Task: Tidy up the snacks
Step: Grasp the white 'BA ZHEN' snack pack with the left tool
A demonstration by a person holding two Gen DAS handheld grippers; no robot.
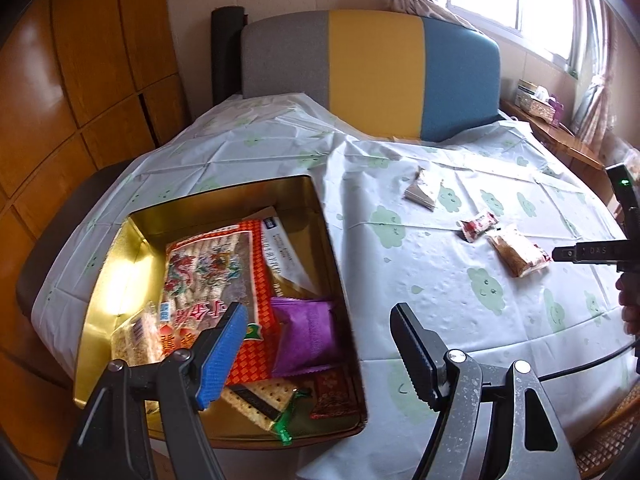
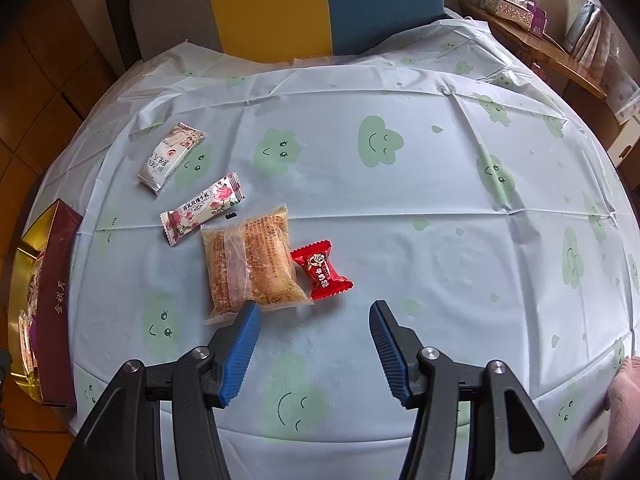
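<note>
A gold-lined tin box [image 1: 120, 272] at the table's left edge holds several snacks: a big red cracker pack [image 1: 208, 272], a purple packet [image 1: 304, 332], crackers. My left gripper [image 1: 320, 320] is open and empty above the box's right wall. In the right wrist view my right gripper [image 2: 316, 320] is open and empty just above the tablecloth, near a clear-wrapped golden pastry [image 2: 252, 264] and a red candy [image 2: 320, 270]. A rose-printed bar [image 2: 204, 208] and a white packet [image 2: 170, 156] lie further left. The box [image 2: 56, 300] shows at the left edge.
The round table wears a white cloth with green clouds [image 2: 400, 200]. A grey, yellow and blue chair back [image 1: 372, 72] stands behind it. A wooden side shelf with tissue boxes [image 2: 508, 4] is at the far right. Wooden cabinets [image 1: 80, 80] are on the left.
</note>
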